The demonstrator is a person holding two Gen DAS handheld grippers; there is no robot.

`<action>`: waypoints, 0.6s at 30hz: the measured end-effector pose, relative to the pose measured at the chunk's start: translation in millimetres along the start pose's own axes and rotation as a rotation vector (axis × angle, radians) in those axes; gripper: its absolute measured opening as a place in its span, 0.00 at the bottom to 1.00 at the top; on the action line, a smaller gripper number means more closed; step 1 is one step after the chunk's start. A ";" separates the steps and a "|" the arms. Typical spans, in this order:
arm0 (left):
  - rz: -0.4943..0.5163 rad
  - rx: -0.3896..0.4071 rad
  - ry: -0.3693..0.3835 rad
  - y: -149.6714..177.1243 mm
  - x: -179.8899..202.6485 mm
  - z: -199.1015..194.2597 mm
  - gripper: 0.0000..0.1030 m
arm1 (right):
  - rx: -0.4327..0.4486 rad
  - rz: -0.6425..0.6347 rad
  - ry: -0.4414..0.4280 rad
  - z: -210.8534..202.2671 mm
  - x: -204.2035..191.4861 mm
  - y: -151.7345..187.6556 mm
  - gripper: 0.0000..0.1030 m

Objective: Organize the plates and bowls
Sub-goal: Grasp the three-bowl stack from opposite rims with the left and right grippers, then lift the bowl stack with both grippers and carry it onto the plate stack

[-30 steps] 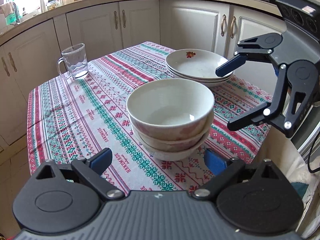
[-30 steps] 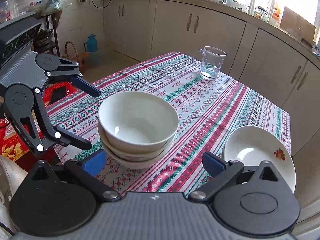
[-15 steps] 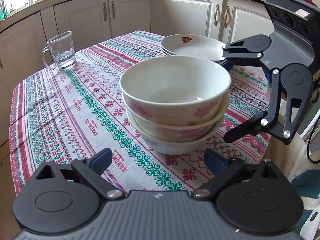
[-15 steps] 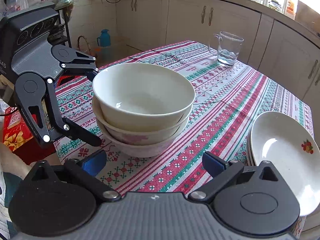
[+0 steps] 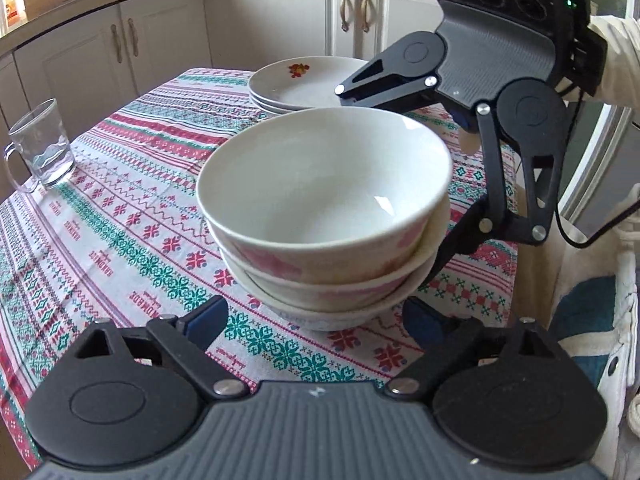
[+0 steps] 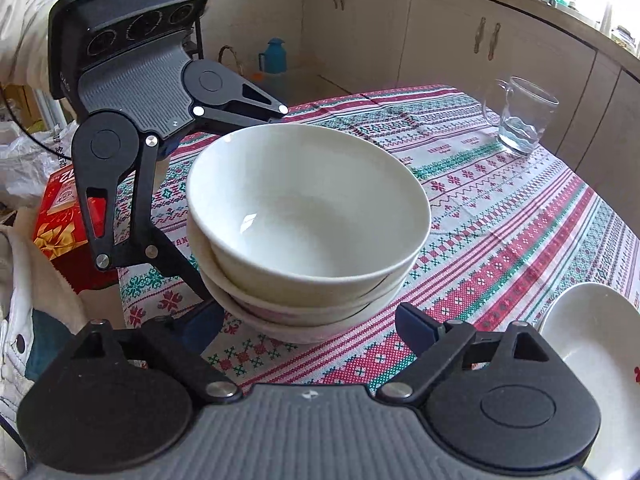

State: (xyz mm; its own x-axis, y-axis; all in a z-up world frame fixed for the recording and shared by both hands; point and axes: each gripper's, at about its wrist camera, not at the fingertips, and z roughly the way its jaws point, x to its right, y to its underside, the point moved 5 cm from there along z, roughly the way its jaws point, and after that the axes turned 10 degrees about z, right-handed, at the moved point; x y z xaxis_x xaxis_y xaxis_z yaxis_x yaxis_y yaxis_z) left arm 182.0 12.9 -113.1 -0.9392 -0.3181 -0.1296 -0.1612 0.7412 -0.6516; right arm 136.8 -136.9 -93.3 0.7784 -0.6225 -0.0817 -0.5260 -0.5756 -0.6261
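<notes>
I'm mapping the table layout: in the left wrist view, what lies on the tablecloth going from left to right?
glass mug → stack of bowls → right gripper, one finger past the stack's far rim, one low at its right side. The stack of plates lies behind the bowls, so it has no clear place.

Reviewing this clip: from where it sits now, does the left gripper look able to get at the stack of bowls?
Probably yes. The left gripper faces the stack of bowls closely, nothing between them, its jaws just closing with the bottom bowl between the blue fingertips. The right gripper flanks the opposite side, not blocking.
</notes>
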 end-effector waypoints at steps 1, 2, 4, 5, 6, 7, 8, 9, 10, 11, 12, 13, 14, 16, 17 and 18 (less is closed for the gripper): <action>0.008 0.003 0.011 -0.9 -0.5 0.6 0.87 | -0.009 -0.007 -0.008 1.5 0.7 -1.1 0.89; 0.016 0.005 0.020 -1.6 -0.8 1.4 0.87 | -0.018 -0.014 -0.017 2.7 1.5 -2.2 0.89; 0.023 0.009 0.041 -1.7 -0.6 0.2 0.86 | -0.028 -0.025 -0.033 3.8 2.8 -3.7 0.88; 0.027 0.010 0.053 -2.5 -0.8 0.6 0.86 | -0.033 -0.030 -0.039 4.2 3.0 -3.9 0.88; 0.033 0.011 0.062 -3.0 -0.9 0.8 0.86 | -0.037 -0.036 -0.045 4.4 3.1 -4.4 0.87; 0.042 0.009 0.071 -4.3 -1.8 1.6 0.85 | -0.041 -0.042 -0.049 4.3 2.7 -4.7 0.87; 0.047 0.009 0.080 -5.2 -2.4 1.9 0.85 | -0.046 -0.046 -0.054 4.5 2.5 -5.1 0.86; 0.052 0.008 0.087 -5.7 -2.9 2.2 0.85 | -0.051 -0.050 -0.062 4.7 2.1 -6.0 0.85; 0.054 0.008 0.094 -5.9 -4.0 2.6 0.85 | -0.055 -0.055 -0.064 5.2 2.3 -6.5 0.85; 0.056 0.008 0.101 -6.2 -4.4 3.0 0.85 | -0.058 -0.056 -0.068 5.9 3.1 -7.0 0.85; 0.058 0.008 0.105 -6.3 -4.5 3.1 0.85 | -0.061 -0.055 -0.071 6.3 3.4 -7.3 0.85; 0.061 0.008 0.111 -6.7 -5.4 4.2 0.84 | -0.063 -0.056 -0.073 7.2 4.4 -7.9 0.85; 0.065 0.009 0.116 -6.7 -5.2 4.2 0.83 | -0.064 -0.057 -0.074 7.3 4.8 -8.0 0.85; 0.071 0.008 0.126 -7.1 -5.1 3.4 0.82 | -0.068 -0.056 -0.075 9.1 5.9 -9.1 0.85; 0.074 0.006 0.129 -7.4 -5.5 3.5 0.82 | -0.070 -0.056 -0.076 9.2 6.2 -9.1 0.85; 0.076 0.006 0.131 -7.5 -5.6 3.4 0.82 | -0.072 -0.056 -0.076 8.6 6.0 -8.8 0.85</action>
State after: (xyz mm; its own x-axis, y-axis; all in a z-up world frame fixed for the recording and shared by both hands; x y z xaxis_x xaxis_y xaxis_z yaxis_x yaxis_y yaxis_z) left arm 189.5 7.1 -110.0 -0.9802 -0.1810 -0.0797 -0.0870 0.7567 -0.6479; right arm 149.1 -131.0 -95.0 0.8297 -0.5476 -0.1082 -0.5018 -0.6469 -0.5742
